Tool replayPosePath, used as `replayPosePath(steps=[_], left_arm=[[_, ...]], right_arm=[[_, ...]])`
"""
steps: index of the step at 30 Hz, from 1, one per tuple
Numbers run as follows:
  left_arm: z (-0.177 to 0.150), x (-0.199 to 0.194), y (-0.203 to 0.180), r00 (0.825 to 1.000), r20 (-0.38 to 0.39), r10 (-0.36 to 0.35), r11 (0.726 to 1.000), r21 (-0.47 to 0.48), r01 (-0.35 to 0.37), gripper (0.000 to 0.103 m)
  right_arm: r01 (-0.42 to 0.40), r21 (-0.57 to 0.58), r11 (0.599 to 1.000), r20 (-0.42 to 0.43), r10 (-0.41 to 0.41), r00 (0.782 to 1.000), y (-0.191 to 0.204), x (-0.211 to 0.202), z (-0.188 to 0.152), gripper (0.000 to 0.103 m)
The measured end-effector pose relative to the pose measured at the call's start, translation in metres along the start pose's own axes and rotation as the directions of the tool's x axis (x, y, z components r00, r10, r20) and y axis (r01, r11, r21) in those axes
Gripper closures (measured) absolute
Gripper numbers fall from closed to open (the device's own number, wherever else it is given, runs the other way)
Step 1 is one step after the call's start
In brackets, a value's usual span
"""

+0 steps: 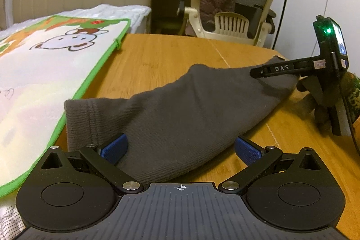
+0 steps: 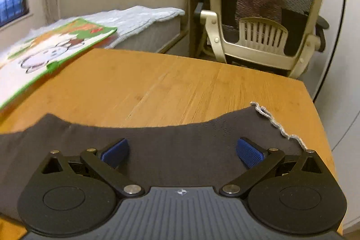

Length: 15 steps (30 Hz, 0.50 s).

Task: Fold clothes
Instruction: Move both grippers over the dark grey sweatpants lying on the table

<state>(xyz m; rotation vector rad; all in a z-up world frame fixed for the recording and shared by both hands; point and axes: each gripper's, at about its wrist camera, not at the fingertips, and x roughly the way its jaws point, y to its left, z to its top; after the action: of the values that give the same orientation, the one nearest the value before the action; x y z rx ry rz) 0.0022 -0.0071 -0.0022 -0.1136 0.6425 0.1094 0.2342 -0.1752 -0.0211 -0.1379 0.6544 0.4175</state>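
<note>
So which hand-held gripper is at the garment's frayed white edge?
The right hand-held gripper: the frayed white edge lies beside its right finger. The left hand-held gripper is over the dark garment's ribbed end.

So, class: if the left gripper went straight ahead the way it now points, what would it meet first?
The left gripper, jaws open, would probably meet the grey garment first, since the cloth lies between and just ahead of them on the wooden table. Exact height above it is unclear.
</note>
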Motion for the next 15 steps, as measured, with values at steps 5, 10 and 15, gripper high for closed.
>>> replayPosePath(steps=[5,10,15], left_arm=[[0.002,0.003,0.000,1.000,-0.003,-0.003,1.000,-0.001,0.003,0.000],[0.005,0.008,-0.004,1.000,-0.009,0.028,1.000,0.010,-0.028,0.000],[0.008,0.012,-0.001,0.999,0.013,0.038,0.999,-0.016,-0.038,0.000]], right_arm=[[0.003,-0.004,1.000,0.006,-0.003,1.000,0.000,0.000,-0.003,0.000],[0.001,-0.015,1.000,0.011,-0.001,1.000,0.000,0.001,-0.002,0.000],[-0.030,-0.031,0.999,0.004,0.030,1.000,-0.006,-0.005,0.001,0.000]])
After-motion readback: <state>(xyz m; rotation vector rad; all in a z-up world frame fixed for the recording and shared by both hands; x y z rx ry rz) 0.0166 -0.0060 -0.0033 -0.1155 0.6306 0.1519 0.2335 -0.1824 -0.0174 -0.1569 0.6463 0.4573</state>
